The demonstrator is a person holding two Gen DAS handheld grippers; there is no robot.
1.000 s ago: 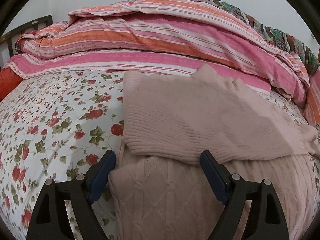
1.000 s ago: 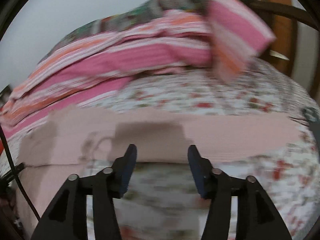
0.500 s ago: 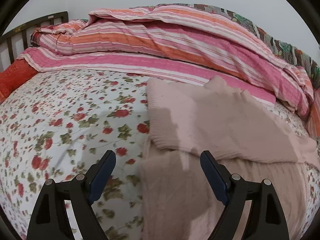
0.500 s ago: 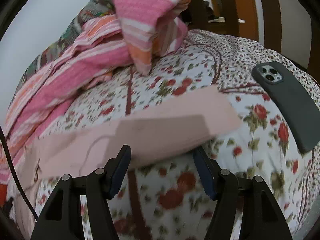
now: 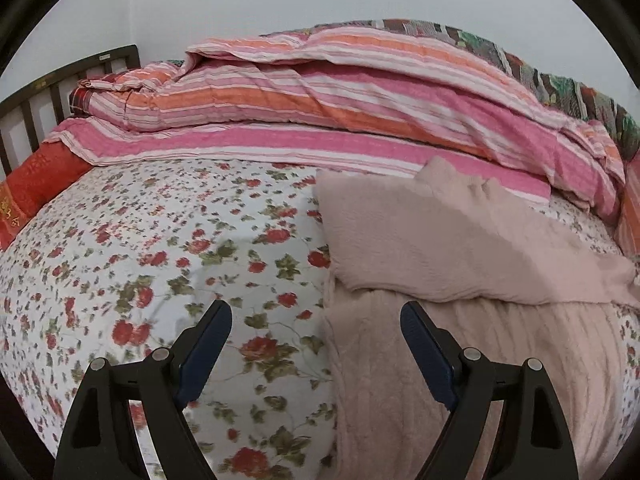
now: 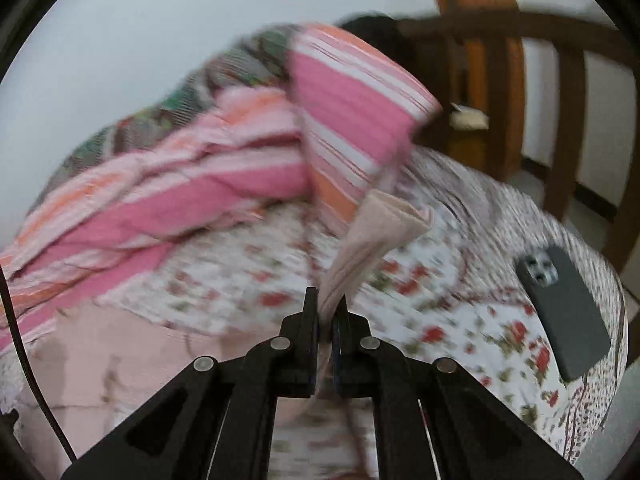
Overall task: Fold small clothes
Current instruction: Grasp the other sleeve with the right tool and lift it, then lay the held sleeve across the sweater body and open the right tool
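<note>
Floral bedsheet (image 5: 168, 264) is lying under a soft, limp pink knit sweater (image 5: 440, 240), ahead-right of the released left tool (image 5: 316, 336). Right tool (image 6: 329, 312) is clenching its floppy sleeve (image 6: 372, 240); edges look easiest to grip.

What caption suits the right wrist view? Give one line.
Right gripper pinches the pink sweater's sleeve above the floral bedsheet.

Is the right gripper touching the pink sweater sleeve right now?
Touching. The right wrist view shows the right gripper shut on the sleeve, which rises from between its fingertips.
</note>
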